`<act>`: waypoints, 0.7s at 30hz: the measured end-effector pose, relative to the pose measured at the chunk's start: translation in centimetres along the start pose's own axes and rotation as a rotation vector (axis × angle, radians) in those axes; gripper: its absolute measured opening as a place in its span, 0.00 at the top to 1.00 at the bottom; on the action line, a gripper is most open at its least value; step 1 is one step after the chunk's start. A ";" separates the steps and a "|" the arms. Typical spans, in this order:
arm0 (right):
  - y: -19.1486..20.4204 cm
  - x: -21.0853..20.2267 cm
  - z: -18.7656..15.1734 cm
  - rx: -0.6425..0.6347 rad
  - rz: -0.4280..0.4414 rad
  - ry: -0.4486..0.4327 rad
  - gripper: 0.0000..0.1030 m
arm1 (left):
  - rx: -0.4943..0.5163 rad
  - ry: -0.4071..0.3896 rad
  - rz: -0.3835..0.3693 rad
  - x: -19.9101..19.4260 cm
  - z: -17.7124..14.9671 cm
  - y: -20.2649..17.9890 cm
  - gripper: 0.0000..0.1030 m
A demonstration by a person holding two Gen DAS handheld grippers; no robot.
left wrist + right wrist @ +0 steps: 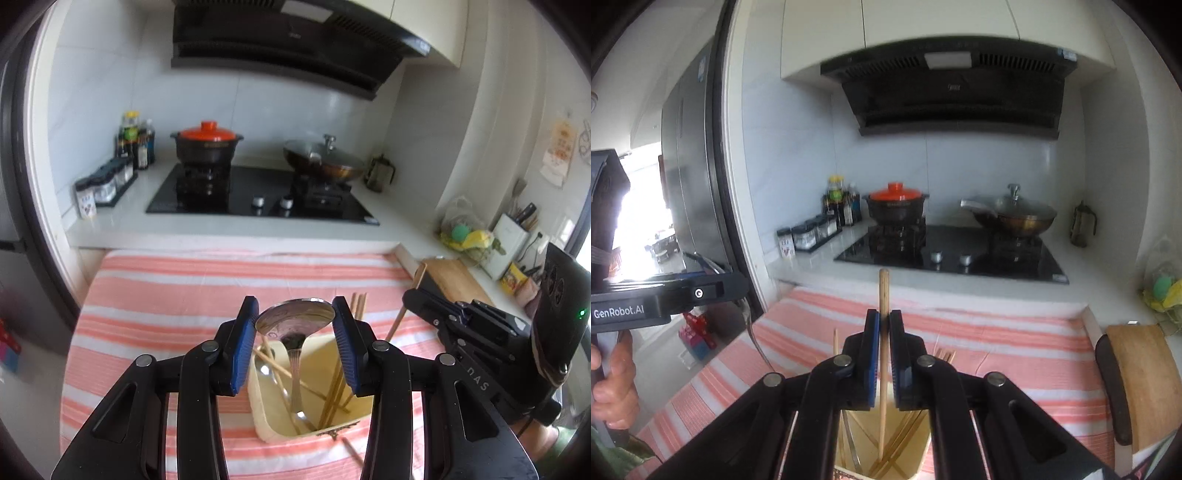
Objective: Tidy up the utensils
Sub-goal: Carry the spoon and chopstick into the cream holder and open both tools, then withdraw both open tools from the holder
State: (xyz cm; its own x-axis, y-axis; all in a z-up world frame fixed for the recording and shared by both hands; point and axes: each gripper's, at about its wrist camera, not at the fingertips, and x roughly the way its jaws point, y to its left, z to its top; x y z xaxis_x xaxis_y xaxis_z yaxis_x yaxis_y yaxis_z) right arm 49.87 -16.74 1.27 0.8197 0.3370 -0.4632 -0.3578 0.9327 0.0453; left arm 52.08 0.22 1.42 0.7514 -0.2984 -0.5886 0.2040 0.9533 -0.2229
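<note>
In the left wrist view a cream utensil holder (pixel 275 417) stands on the striped cloth, with several chopsticks (pixel 334 387) and spoons inside. A metal spoon (pixel 295 319) stands in it, bowl up, between the blue pads of my left gripper (pixel 295 317), whose jaws look spread to the bowl's sides; contact is unclear. In the right wrist view my right gripper (pixel 884 325) is shut on a wooden chopstick (pixel 883 291), held upright with its lower end in the holder (pixel 923 461). The right gripper's body (pixel 480 332) shows at the right of the left wrist view.
A pink-and-white striped cloth (pixel 166 295) covers the table. Loose chopsticks (pixel 360 304) lie beyond the holder. Behind is a counter with a black hob (pixel 258 192), an orange-lidded pot (pixel 207 142), a wok (pixel 323 158) and spice jars (pixel 105 182). A wooden cutting board (pixel 1145 376) lies at right.
</note>
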 end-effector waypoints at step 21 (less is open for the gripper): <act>0.1 -10.4 -2.7 -0.047 -0.010 0.059 0.59 | 0.081 0.090 0.043 -8.3 -9.3 0.4 0.20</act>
State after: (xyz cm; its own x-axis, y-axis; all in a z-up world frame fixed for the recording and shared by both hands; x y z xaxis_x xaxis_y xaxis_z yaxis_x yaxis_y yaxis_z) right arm 40.14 -20.54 3.69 0.7959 0.3180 -0.5152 -0.3713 0.9285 -0.0005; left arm 40.09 2.60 -1.03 0.7017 -0.2566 -0.6647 0.2257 0.9649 -0.1342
